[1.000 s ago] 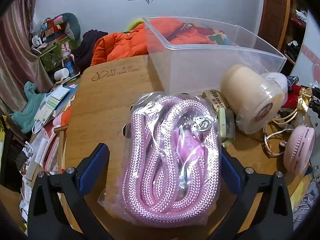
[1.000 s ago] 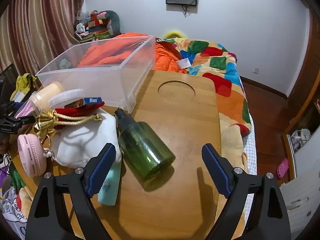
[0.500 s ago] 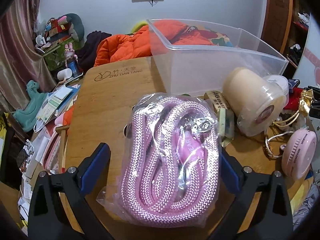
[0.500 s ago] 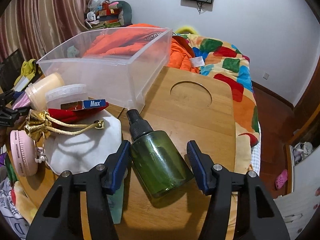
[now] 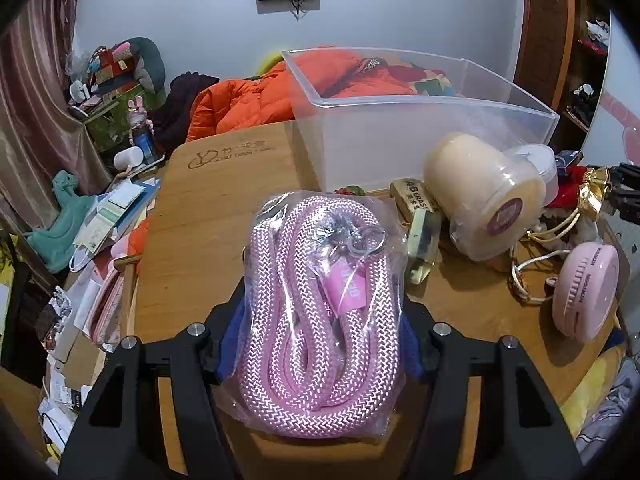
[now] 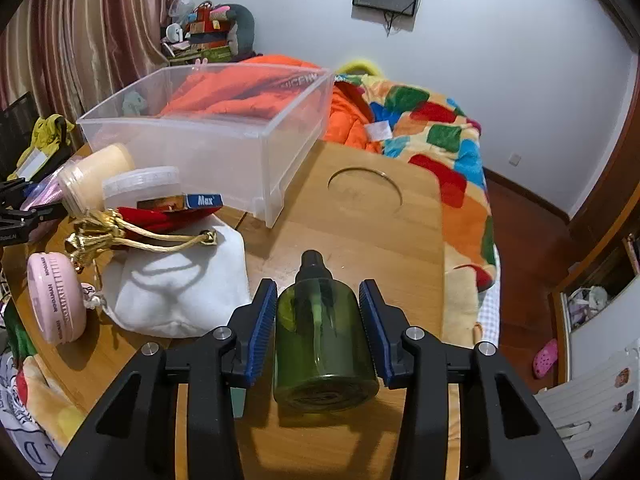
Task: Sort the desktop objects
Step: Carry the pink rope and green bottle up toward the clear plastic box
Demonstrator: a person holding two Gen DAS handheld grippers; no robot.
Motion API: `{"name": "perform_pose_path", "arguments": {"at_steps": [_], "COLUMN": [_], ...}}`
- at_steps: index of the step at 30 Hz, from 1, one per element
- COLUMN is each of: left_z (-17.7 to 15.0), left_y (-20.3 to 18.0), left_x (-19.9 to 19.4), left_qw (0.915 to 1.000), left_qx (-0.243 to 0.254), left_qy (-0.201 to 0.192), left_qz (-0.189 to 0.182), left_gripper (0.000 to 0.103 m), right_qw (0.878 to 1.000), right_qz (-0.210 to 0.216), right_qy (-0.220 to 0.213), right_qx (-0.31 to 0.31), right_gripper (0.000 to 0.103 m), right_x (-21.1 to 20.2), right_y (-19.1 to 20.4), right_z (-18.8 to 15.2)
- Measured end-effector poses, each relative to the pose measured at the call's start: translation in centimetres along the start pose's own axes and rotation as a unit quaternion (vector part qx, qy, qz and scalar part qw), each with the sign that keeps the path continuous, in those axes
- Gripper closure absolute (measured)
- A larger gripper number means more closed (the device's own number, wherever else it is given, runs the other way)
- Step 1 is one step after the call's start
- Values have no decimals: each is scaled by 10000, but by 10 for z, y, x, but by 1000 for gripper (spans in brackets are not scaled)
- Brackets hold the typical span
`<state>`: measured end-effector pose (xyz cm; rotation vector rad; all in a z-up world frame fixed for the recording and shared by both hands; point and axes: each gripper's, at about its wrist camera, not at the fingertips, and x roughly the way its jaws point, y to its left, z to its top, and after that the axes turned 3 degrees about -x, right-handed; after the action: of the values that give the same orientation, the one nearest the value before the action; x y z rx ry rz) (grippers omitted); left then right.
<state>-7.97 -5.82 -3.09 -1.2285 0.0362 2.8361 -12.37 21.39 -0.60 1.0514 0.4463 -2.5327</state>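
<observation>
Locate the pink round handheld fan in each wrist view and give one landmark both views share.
Left wrist view: the pink fan lies at the right edge of the wooden table, right of the cream jar.
Right wrist view: the pink fan lies at the left edge, left of the white pouch.
Shared landmark: the clear plastic bin at the back of the table.
</observation>
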Motion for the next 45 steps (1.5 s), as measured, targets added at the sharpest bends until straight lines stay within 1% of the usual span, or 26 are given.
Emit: {"name": "perform_pose_path", "arguments": {"at_steps": [4, 8, 14, 23, 33, 37, 45], "left_z": [-2, -3, -6, 0, 18, 27, 56], "left_y": [5, 6, 11, 16, 10, 5, -7], "left_x": [-8, -15, -28, -57, -85, -94, -100], "left_qw": [9999, 9998, 9992, 9966, 9921, 9899, 9873], "left_qx": [-113, -101, -238, -401, -395, -357, -107], "left_qy": [-79, -193, -326, -689, -1137, -1298, -1514], "left_qz": [-68, 7, -60, -191, -343, -433, -465], "left_gripper": [43, 43, 44, 44, 44, 44, 44], "right_qw": [10000, 9998, 9995, 9982, 9960, 9956, 9939], "right_qz": [-25, -82, -48, 50, 182, 246, 422], "right_qy": [-67, -165, -306, -591, -868, -900, -1010], "right_qx": [6, -26, -44, -31, -125, -126, -124], "right_gripper": [64, 64, 64, 64, 64, 64, 64], "right_x": [-11, -21, -34, -59, -79, -79, -76], "right_y": [1, 3, 8, 16, 29, 31, 35], "right_z": [1, 1, 4, 12, 29, 35, 53]}}
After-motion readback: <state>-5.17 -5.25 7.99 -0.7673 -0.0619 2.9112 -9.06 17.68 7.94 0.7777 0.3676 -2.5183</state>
